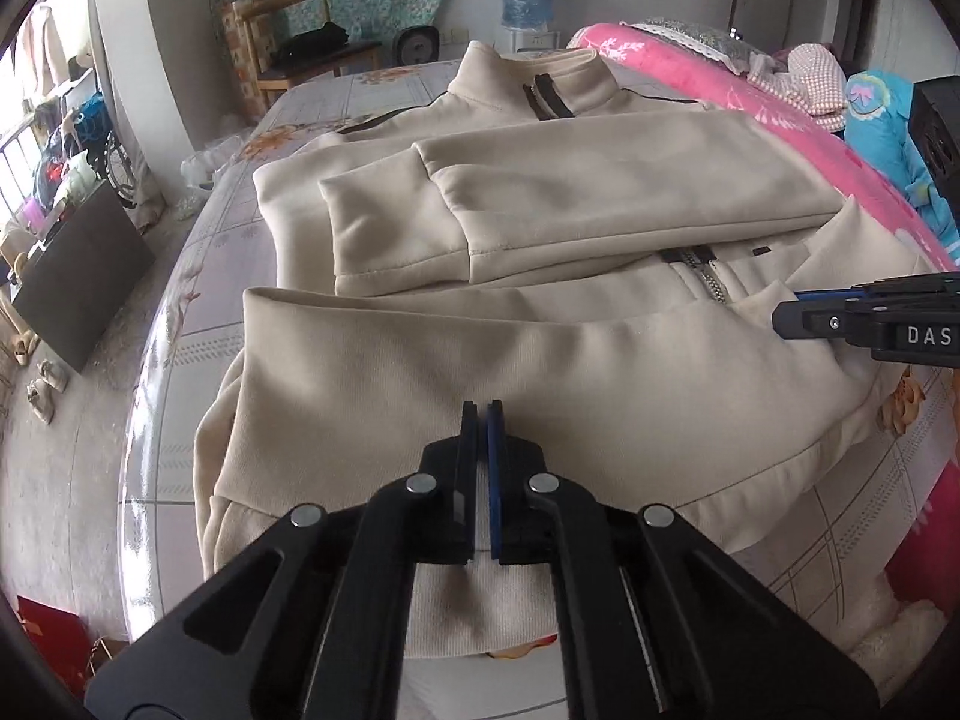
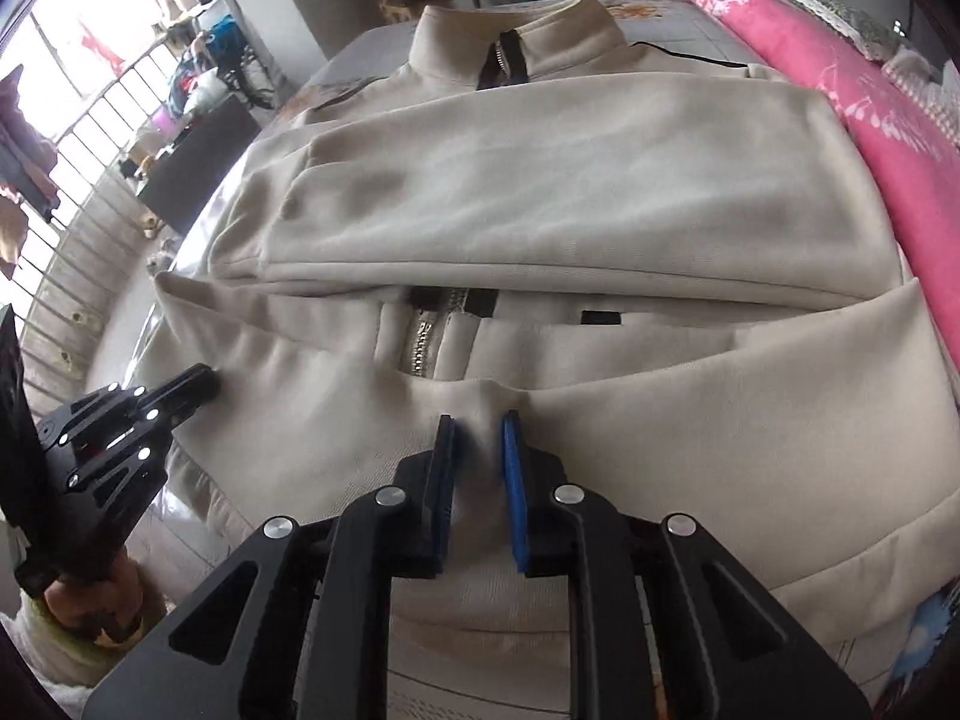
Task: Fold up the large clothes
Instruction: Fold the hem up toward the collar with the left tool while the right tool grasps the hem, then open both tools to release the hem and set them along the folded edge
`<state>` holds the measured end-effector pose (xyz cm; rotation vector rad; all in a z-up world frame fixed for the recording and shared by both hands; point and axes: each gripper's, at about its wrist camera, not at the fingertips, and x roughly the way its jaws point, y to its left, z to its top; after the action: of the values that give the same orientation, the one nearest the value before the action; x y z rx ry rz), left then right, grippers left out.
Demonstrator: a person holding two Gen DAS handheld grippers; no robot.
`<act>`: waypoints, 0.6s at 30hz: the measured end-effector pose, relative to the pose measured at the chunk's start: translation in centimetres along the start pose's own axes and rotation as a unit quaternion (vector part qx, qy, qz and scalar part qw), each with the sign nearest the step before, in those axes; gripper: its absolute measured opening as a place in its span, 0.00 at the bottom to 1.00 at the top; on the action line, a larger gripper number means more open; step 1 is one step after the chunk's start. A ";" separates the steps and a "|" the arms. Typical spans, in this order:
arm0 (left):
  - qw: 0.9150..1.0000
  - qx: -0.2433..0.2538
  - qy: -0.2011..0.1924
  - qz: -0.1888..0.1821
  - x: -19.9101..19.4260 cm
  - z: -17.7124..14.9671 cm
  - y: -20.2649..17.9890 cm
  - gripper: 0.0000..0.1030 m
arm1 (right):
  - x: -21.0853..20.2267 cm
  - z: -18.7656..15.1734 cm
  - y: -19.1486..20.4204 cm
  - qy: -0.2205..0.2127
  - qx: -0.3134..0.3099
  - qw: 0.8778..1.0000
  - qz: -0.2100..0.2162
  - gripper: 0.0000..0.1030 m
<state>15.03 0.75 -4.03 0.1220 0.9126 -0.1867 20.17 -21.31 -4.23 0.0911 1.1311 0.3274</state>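
Now both claws clench the folded-up hem of the cream jacket (image 1: 540,192): left gripper (image 1: 483,414), right gripper (image 2: 480,426) at 3 o'clock.

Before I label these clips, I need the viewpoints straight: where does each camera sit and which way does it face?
Left wrist: on the left hand-held gripper, facing the jacket; the right hand-held gripper shows at right.
Right wrist: on the right hand-held gripper, pinching the jacket's folded-up hem; the left one shows at left.
Both share the jacket, its collar and the pink blanket.
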 end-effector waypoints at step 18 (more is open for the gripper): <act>0.999 0.013 -0.034 0.039 1.9 1.2 0.7 0.03 | 0.2 1.9 -1.6 -0.069 0.028 0.997 0.007 0.17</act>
<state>17.22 1.02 -4.77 0.1736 0.8369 -0.1292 22.29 -22.60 -3.92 0.1688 1.0029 0.2967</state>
